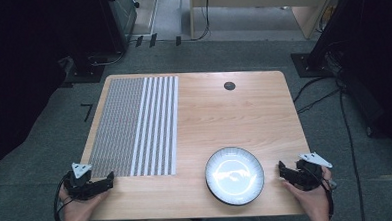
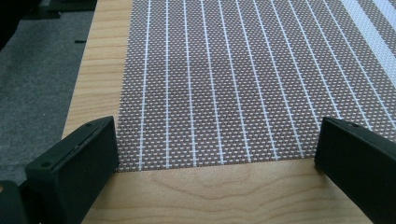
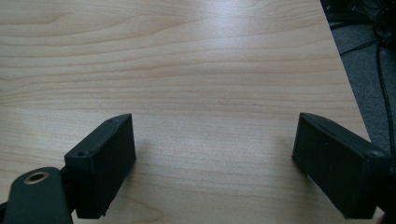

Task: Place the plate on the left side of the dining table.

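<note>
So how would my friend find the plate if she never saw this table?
Start at the wooden table. The striped woven mat covers its left part; look to the near right instead. There sits the plate, round, dark-rimmed and shiny white inside, nearest the right claw.

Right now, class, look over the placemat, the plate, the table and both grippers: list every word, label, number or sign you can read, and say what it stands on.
None: no readable text stands anywhere.
placemat: woven dots and white stripes, no writing.
plate: ribbed rim, no mark.
table: bare wood grain; the dark round cap is too small to tell.
left gripper and right gripper: no label visible.
</note>
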Tool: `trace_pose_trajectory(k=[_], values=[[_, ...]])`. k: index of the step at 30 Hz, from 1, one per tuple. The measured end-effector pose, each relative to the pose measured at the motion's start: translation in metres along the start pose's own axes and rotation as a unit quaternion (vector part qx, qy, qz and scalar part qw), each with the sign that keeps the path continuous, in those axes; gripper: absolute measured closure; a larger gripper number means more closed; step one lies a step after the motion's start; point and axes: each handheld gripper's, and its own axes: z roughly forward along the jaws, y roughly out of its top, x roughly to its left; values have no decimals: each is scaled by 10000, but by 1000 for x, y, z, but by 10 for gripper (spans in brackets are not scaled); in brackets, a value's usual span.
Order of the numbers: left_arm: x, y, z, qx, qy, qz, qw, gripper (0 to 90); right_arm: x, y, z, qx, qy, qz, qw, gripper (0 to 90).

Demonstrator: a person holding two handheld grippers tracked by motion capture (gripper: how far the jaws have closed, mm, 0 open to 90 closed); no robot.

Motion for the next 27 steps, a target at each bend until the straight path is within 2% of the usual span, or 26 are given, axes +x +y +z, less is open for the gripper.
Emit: trace_pose_trajectory(k=[11,13,16,19,20,22,25,27], values=[[-1,3,-3,90,-44,60,9999,0,-1,-2,-3,-12,-74,76,9999,157],[-1,4,-5,69,-109,29,9999,0,-1,-2,-3,-2,-84,99,9999,169],[-1,7,-10,-23,-268,-73,9996,17,-4,0,-8,-78,-129,287,9995,175],[-1,10,-14,-121,-281,-154,9994,45,-4,1,-12,-170,-159,338,9992,177],[-4,14,-17,-81,-264,-5,9996,66,-4,3,-16,-235,-184,379,9988,181],[-5,15,-19,-118,-245,46,9996,66,-3,5,-20,-282,-225,383,9986,185],[-13,17,-23,-201,-553,159,9981,66,-1,6,-25,-322,-236,371,9985,186],[-15,17,-23,-181,-529,183,9983,66,0,7,-26,-327,-244,392,9984,186]])
